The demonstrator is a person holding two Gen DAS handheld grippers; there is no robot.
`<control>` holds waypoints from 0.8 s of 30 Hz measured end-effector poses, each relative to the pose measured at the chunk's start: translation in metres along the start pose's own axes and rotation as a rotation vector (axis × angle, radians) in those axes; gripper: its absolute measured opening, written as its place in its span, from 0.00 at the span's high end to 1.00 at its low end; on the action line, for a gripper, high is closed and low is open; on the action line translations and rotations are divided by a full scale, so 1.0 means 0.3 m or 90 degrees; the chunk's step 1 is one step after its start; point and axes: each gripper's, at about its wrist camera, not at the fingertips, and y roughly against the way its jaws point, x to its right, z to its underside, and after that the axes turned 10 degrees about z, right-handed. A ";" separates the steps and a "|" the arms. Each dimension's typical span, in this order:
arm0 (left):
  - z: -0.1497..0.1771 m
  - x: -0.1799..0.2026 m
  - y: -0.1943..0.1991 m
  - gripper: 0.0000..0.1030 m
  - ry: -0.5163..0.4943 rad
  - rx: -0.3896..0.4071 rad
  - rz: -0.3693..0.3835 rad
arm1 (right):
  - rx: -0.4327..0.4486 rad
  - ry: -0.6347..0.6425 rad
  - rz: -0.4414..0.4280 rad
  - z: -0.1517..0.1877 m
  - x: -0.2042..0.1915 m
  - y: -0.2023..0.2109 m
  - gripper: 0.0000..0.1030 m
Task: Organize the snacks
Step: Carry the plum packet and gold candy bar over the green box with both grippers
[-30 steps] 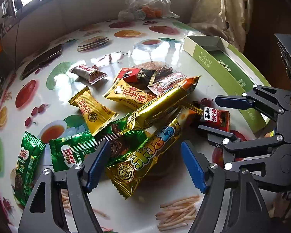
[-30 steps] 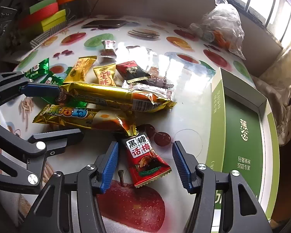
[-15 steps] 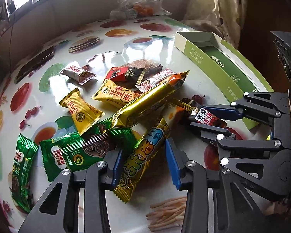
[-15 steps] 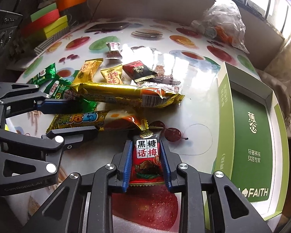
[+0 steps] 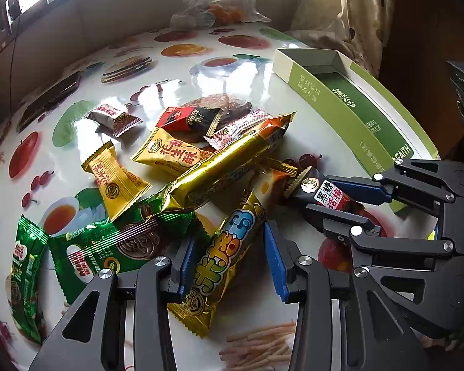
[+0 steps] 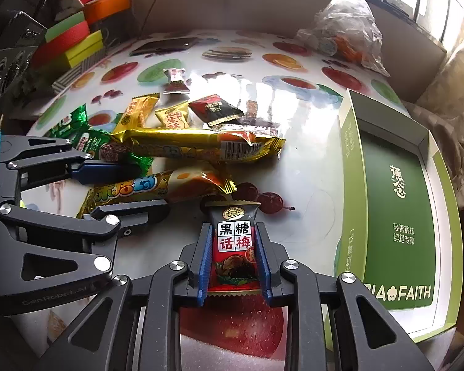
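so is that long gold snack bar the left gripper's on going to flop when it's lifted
Probably some: the left gripper holds the long gold snack bar near one end, so the far end may droop. Its glossy foil could slip. Its far end lies under another gold bar, which may drag along.

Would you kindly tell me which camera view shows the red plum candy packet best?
The right wrist view: the red plum candy packet sits front and centre, its label readable, pinched between the right hand-held gripper pads. The left wrist view shows it off to the side, smaller, slanted and partly hidden by that gripper's fingers.
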 end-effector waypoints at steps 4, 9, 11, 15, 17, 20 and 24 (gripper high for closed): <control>-0.002 0.006 0.006 0.69 -0.001 0.003 0.003 | -0.001 -0.007 0.001 0.005 0.001 0.003 0.75; 0.007 0.010 0.018 0.73 0.007 0.011 0.004 | -0.002 -0.020 0.000 0.011 0.006 0.009 0.77; 0.010 0.012 0.032 0.75 0.011 0.019 0.009 | -0.002 -0.027 -0.001 0.017 0.008 0.013 0.77; 0.015 0.014 0.060 0.76 0.021 0.032 0.017 | 0.007 -0.041 -0.003 0.023 0.015 0.033 0.77; 0.019 0.015 0.072 0.76 0.027 0.038 0.022 | 0.013 -0.050 -0.006 0.024 0.017 0.047 0.77; 0.026 0.021 0.089 0.76 0.034 0.045 0.031 | 0.022 -0.061 -0.012 0.025 0.019 0.071 0.77; 0.046 0.024 0.100 0.76 0.045 0.047 0.041 | 0.031 -0.073 -0.015 0.031 0.025 0.101 0.77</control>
